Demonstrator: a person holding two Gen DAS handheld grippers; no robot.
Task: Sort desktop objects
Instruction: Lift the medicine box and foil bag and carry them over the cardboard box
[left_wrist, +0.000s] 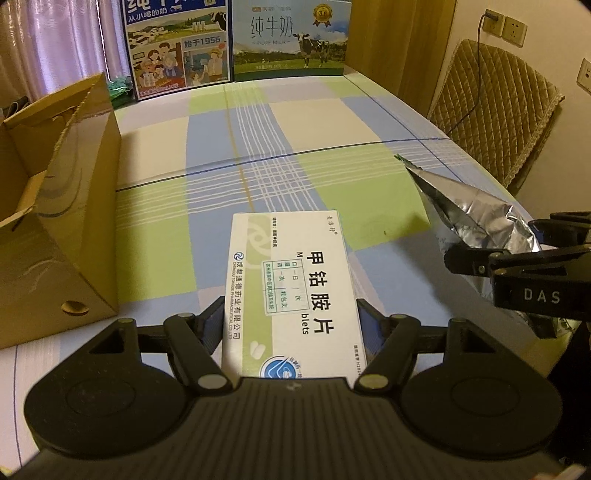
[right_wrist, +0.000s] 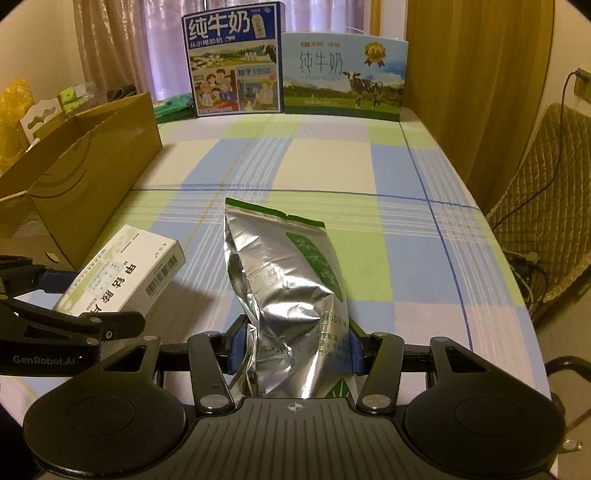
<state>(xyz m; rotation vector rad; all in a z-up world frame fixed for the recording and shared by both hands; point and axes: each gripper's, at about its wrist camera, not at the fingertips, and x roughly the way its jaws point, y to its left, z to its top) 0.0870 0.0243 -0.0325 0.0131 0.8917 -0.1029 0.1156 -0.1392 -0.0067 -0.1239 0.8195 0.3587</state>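
Desk cloth (right_wrist: 332, 166): blue, green, cream plaid. Pouch (right_wrist: 291, 295): silver foil, green stripe. Medicine box (left_wrist: 295, 295): white, pale-green swirl. Carton (left_wrist: 74, 221) at 9 o'clock: brown.

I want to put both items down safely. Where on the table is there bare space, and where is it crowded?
The widest bare stretch of checked cloth lies beyond the foil bag and medicine box, up to the two milk cartons at the far edge. The right side toward the chair is also bare. The left edge is crowded by the open cardboard box.
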